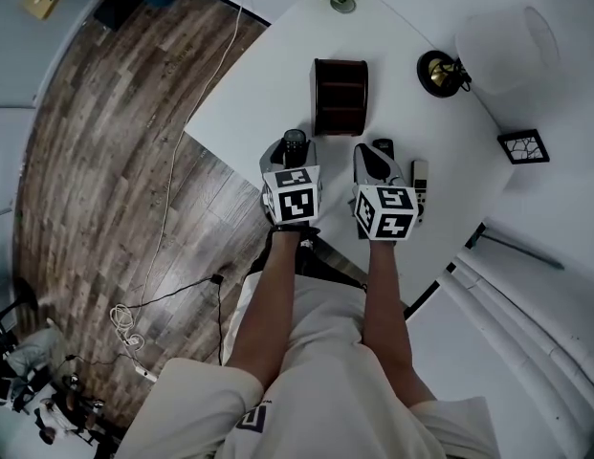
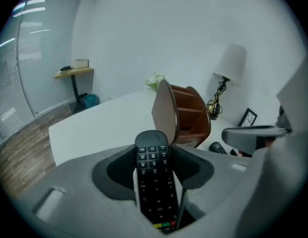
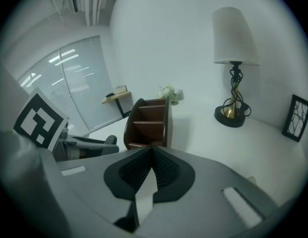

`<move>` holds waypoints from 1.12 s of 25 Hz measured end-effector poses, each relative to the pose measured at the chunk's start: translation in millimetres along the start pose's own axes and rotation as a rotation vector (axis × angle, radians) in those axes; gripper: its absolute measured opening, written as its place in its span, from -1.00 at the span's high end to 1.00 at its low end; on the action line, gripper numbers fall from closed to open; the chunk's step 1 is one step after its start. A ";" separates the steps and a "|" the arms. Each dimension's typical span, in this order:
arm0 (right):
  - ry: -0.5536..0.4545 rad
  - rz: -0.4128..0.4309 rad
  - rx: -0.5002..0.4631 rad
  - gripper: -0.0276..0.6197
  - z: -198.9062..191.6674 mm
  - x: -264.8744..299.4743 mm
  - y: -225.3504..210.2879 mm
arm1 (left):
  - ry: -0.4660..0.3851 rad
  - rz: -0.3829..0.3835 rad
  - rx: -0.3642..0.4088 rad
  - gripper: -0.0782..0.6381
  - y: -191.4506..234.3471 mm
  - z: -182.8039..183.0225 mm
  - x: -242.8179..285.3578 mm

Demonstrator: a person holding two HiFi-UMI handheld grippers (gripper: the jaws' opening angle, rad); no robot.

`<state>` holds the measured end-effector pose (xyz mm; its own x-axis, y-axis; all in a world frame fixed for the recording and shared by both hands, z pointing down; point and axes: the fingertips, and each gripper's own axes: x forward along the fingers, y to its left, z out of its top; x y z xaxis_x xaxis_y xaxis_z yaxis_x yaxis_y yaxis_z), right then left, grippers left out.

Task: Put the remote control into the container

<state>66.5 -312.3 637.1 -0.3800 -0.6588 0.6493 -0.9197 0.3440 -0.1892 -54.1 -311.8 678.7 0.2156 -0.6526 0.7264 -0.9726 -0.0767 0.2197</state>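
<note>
Where my left claw stands: clamped on the remote control, near the container, outside it
Right claw: jaws together, empty
Table: seemingly another remote beside that claw

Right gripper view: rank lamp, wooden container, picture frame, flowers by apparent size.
1. lamp, clearly the tallest
2. wooden container, lower edge hidden; close to the lamp shade alone in area
3. picture frame
4. flowers, smallest

This is apparent size only, since distance from the camera differs.
</note>
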 end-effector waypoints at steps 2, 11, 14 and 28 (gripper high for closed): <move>0.001 0.028 0.009 0.91 3.5 -3.8 3.2 | -0.054 -0.006 0.022 0.16 -5.5 12.3 -11.3; -0.047 0.024 -0.007 0.91 15.8 -28.9 -1.9 | -0.373 -0.018 0.199 0.16 -50.7 94.6 -51.7; -0.051 0.015 -0.010 0.91 14.6 -38.2 -4.0 | -0.479 -0.020 0.223 0.16 -57.5 131.0 -59.6; 0.001 -0.110 0.066 0.91 -19.0 -70.5 -58.6 | -0.856 0.061 0.256 0.16 -85.1 242.8 -30.2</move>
<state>149.1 -273.4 616.4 -0.2760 -0.6898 0.6693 -0.9605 0.2247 -0.1645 0.9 -468.6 480.0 0.1230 -0.9921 -0.0253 -0.9920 -0.1222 -0.0305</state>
